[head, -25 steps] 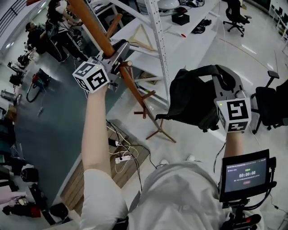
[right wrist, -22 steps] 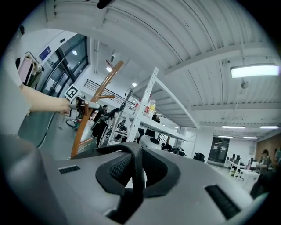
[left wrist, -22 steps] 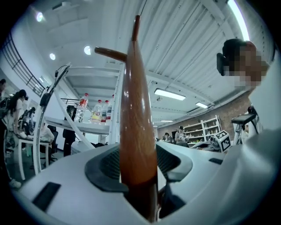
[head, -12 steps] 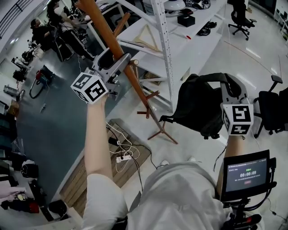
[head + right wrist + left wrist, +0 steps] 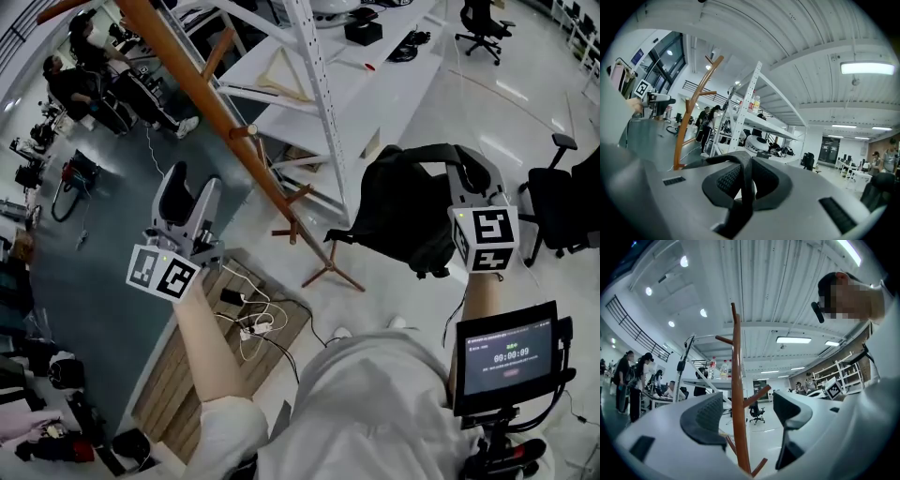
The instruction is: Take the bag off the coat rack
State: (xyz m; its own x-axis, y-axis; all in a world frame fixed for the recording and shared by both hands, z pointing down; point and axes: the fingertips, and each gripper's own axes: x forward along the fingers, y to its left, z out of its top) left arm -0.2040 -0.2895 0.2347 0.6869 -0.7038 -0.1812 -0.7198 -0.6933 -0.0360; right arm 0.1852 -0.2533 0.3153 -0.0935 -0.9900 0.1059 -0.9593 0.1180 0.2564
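The brown wooden coat rack (image 5: 246, 150) leans across the head view, its pole bare. My left gripper (image 5: 190, 187) stands open to the left of the pole and apart from it. Its jaws have just been opening and hold nothing. In the left gripper view the coat rack (image 5: 737, 394) shows between the spread fingers (image 5: 705, 418), farther off. The black bag (image 5: 403, 211) hangs off the rack at the right, with my right gripper (image 5: 466, 171) shut on its top strap. The right gripper view shows the strap (image 5: 743, 187) pinched between the pads.
A white metal shelving unit (image 5: 314, 103) stands just behind the rack. A black office chair (image 5: 562, 202) is at the right edge. Cables and a power strip (image 5: 248, 323) lie on a wooden board below my left arm. People sit at desks at the upper left (image 5: 75, 80).
My left gripper was shut on the rack's pole, has let it go and drawn back down and left with its jaws wide. The right gripper with the bag has barely shifted.
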